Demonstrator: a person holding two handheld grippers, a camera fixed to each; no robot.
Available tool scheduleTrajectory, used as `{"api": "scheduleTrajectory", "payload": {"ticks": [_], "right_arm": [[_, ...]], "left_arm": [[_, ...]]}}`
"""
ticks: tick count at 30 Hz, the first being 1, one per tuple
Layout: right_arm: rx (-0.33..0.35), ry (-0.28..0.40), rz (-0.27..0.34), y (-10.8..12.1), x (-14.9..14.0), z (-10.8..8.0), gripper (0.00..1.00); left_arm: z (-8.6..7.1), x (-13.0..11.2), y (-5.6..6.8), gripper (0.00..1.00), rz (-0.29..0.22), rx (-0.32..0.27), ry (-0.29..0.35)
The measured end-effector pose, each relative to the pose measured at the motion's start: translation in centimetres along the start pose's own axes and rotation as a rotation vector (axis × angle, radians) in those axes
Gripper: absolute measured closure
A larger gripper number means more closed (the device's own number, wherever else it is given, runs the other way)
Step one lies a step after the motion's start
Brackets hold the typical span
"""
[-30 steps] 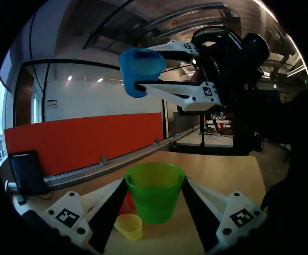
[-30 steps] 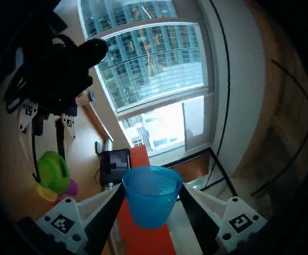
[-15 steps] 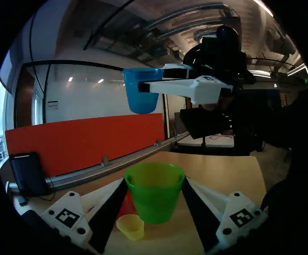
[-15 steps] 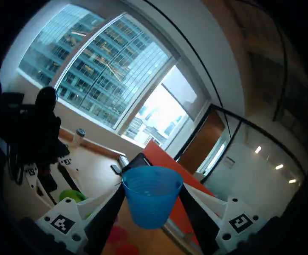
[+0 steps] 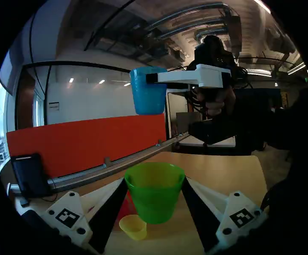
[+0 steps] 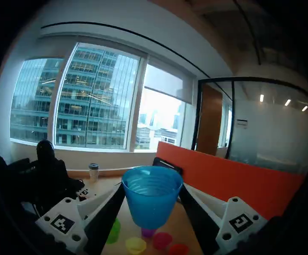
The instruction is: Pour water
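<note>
Gripping the green cup [image 5: 154,202] upright between both fingers of the left tool [image 5: 154,187], lower centre of the left gripper view, above the tabletop [image 5: 226,168]. Holding the right tool [image 5: 150,83] level at upper centre, hand [image 5: 216,97] wrapped around its handle, both fingers pinching the upright blue cup [image 5: 147,101].

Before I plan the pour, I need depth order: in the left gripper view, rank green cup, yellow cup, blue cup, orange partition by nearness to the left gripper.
1. green cup, between its fingers
2. yellow cup, on the table just below
3. blue cup, held high ahead
4. orange partition, behind the table
</note>
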State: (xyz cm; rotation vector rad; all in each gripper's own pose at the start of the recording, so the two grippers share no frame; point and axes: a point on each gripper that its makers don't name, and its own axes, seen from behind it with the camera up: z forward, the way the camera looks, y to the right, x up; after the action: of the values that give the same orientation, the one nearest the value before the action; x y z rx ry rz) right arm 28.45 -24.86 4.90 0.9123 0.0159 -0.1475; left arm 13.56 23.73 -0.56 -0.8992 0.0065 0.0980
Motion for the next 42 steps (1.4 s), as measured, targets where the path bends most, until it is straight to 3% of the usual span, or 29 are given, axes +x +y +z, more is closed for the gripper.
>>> {"api": "scheduleTrajectory", "payload": {"ticks": [12, 30, 42], "right_arm": [[-0.040, -0.017, -0.004, 1.5, -2.0, -2.2, 0.09], [-0.123, -0.065, 0.043, 4.2, -6.9, -7.1, 0.09], [-0.115, -0.086, 0.078, 3.9, -9.9, -7.9, 0.08]], "left_arm": [[-1.0, -0.4, -1.3, 0.13, -0.002, 0.031, -0.015], [-3.4, -2.2, -4.6, 0.13, 0.003, 0.109, -0.080], [-3.9, -5.2, -5.2, 0.13, -0.010, 0.120, -0.161]]}}
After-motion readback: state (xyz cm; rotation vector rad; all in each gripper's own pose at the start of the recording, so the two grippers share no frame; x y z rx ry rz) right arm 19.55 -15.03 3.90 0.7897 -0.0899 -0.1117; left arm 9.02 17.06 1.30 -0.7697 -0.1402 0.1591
